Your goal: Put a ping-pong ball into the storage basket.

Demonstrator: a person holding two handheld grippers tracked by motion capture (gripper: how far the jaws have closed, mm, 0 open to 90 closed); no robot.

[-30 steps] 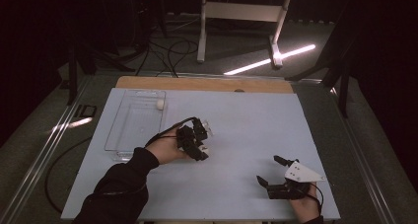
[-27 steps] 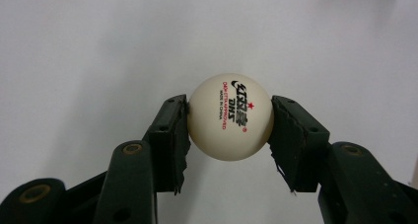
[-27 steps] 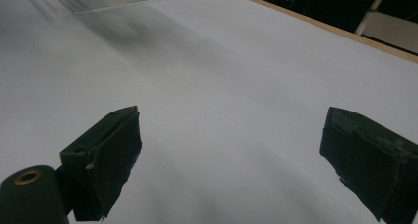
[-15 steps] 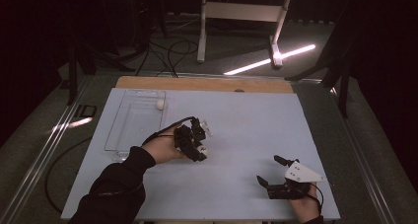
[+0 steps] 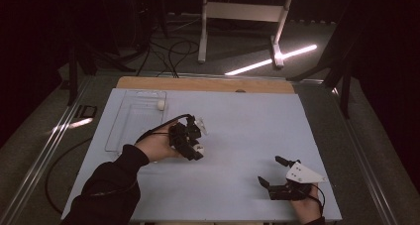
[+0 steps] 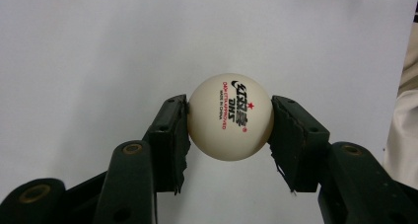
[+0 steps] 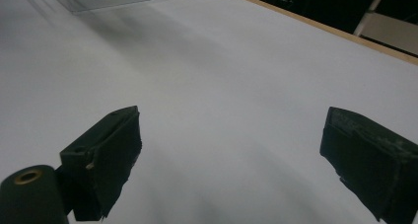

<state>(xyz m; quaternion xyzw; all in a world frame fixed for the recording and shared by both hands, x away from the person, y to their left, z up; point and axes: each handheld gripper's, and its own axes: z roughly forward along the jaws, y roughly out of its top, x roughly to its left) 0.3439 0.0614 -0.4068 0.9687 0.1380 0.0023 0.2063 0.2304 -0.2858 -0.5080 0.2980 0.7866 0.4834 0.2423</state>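
Ball (image 6: 230, 118) sits clamped between the left gripper (image 5: 190, 144) pads, carried slightly nearer the person than before; transfer toward the clear tray (image 5: 130, 131) looks pending; right gripper (image 5: 278, 175) rests wide open, empty.

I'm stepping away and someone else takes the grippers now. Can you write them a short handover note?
Left gripper: shut on a white ping-pong ball, held over the white table.
Right gripper: open, nothing between the jaws, near the table's front right.
Clear tray at the table's left already has one ball at its far end.
Done: ball gripped.
Left: probably carry the held ball to the tray and let go.
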